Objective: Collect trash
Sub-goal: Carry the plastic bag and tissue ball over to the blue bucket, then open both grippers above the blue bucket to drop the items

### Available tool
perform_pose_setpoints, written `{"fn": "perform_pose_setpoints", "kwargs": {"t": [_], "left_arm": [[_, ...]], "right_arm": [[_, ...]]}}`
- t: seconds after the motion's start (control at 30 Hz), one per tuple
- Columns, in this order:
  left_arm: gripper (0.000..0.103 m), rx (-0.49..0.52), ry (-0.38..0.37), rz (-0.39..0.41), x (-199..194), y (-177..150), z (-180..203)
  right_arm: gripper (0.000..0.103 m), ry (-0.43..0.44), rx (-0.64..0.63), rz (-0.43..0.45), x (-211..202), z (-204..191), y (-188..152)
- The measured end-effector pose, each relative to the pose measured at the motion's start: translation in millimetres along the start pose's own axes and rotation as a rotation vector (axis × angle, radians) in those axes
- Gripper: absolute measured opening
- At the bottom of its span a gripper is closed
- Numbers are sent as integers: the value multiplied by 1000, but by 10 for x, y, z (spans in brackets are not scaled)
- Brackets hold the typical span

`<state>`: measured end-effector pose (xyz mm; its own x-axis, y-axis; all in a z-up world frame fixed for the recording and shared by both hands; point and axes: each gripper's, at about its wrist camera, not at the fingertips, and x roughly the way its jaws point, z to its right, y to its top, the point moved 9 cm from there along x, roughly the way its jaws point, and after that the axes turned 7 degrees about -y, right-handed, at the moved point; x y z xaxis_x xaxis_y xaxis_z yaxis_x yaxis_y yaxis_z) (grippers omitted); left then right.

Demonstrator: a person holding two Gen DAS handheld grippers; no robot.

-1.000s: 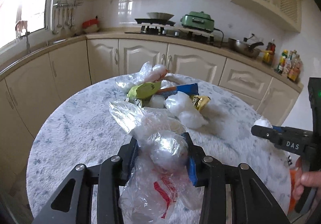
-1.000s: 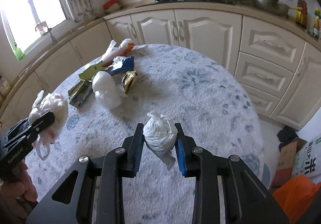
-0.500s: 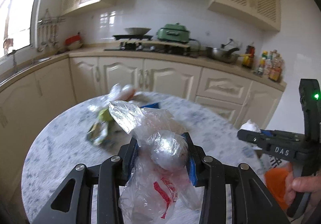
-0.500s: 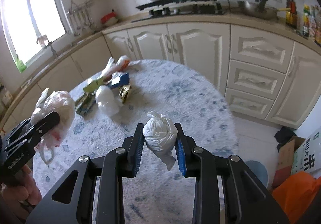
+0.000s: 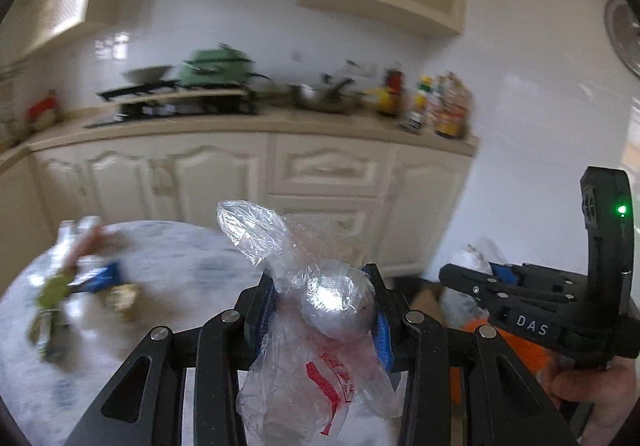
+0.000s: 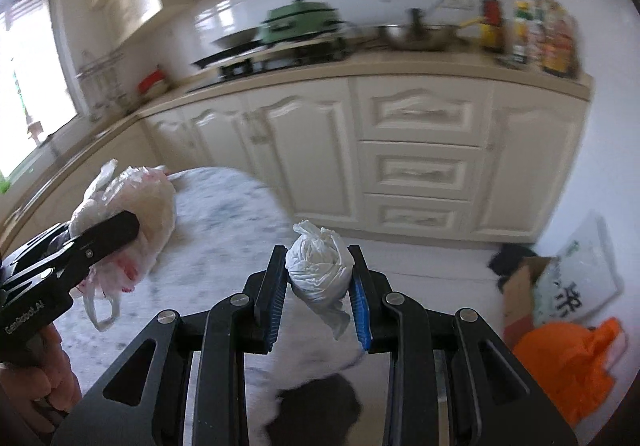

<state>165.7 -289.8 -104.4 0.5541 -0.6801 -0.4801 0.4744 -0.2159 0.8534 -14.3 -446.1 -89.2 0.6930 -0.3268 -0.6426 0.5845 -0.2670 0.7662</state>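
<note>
A: What do we have in the left tool (image 5: 322, 306)?

B: We have it pinching a clear plastic bag (image 5: 316, 358) with red print, knotted around a round lump; its blue pads (image 5: 380, 338) press on both sides of that lump, and the loose top of the bag stands up above the fingers.

A: And the right tool (image 6: 320, 278)?

B: It is clamped on a small white bag (image 6: 320, 270) tied into a tight ball — a tail of it hangs down between the fingers. From the left camera we see the same tool (image 5: 472, 284) off to the right, a hand (image 5: 596, 402) gripping its handle.

A: Where is the rest of the trash?

B: On the round marbled table (image 5: 180, 270), at its far left side: a blurred heap of wrappers (image 5: 76, 294), green, blue and gold. Both held bags are up off the table.

A: Anything near the floor?

B: An orange bag (image 6: 568, 362) lies low on the right, just beside a cardboard box (image 6: 524, 282) and a printed white sack (image 6: 580, 278), in front of the cream cabinets (image 6: 420, 162).
</note>
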Motion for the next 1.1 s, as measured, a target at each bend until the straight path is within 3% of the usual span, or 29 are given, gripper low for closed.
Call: {"fn": "perform_pose_setpoints", "kwargs": {"t": [0.2, 0.47, 0.9, 1.1], "left_arm": [[36, 34, -123, -109, 657, 38, 500], [36, 90, -175, -278, 1511, -37, 896], [36, 117, -173, -483, 2887, 57, 1189], [37, 80, -195, -563, 3444, 26, 1258]], "right_arm": [[29, -116, 95, -30, 50, 848, -126], [29, -184, 195, -130, 397, 1616, -502], [29, -170, 300, -247, 1034, 2086, -915], [30, -161, 337, -283, 1242, 2234, -1014]]}}
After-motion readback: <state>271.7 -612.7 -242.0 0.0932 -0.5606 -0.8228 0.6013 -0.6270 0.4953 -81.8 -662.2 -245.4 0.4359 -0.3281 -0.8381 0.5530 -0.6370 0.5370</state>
